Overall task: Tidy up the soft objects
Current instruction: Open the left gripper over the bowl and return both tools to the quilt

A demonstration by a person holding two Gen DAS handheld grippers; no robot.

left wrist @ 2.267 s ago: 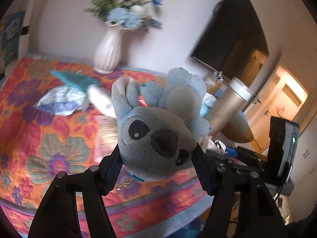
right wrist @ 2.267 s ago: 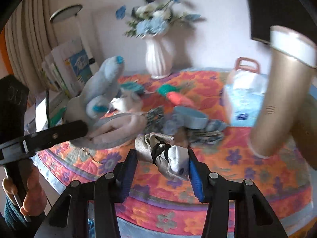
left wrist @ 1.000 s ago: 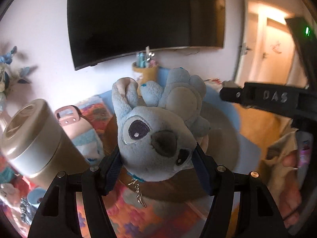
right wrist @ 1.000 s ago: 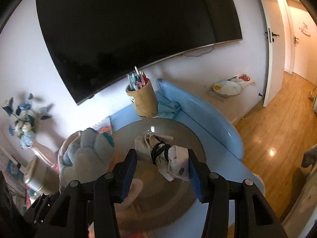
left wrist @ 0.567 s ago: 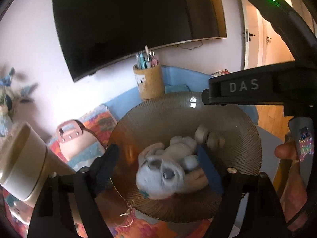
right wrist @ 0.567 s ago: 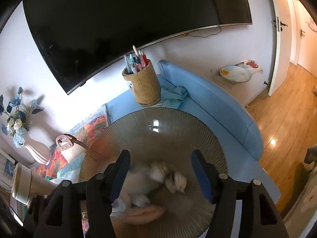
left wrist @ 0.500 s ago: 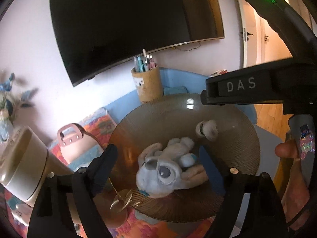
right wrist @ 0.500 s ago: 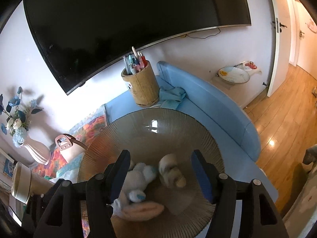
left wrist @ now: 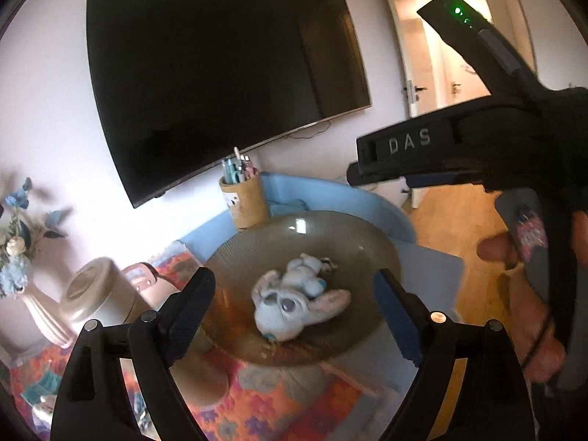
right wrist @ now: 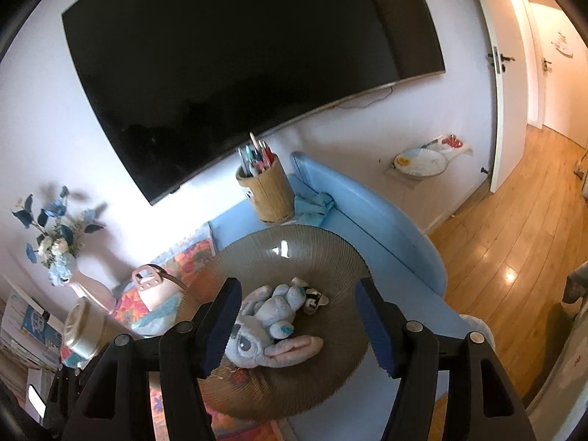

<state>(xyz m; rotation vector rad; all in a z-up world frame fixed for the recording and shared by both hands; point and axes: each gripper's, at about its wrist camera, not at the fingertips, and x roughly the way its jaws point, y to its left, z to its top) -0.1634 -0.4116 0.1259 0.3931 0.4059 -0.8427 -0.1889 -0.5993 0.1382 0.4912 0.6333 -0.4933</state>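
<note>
A grey-blue plush toy (left wrist: 294, 303) lies on its back in a large ribbed brown bowl (left wrist: 364, 246), also seen in the right wrist view (right wrist: 272, 325) in the bowl (right wrist: 294, 246). A small rolled sock bundle (right wrist: 312, 299) lies beside the plush in the bowl (left wrist: 327, 264). My left gripper (left wrist: 294, 305) is open and empty, held above the bowl. My right gripper (right wrist: 299, 325) is open and empty above the bowl too; its body shows at the right of the left wrist view (left wrist: 459, 139).
A wooden pen holder (right wrist: 266, 187) and a blue cloth (right wrist: 314, 202) stand behind the bowl on a blue surface. A beige cylinder (left wrist: 92, 294), a pink-handled tissue pack (right wrist: 154, 288) and a white flower vase (right wrist: 84, 286) stand left on the floral tablecloth (left wrist: 257, 404). A TV (right wrist: 239, 55) hangs above.
Both grippers opened and dropped the plush and the sock bundle into the bowl. Both have since risen a little; the plush has settled on its back.
</note>
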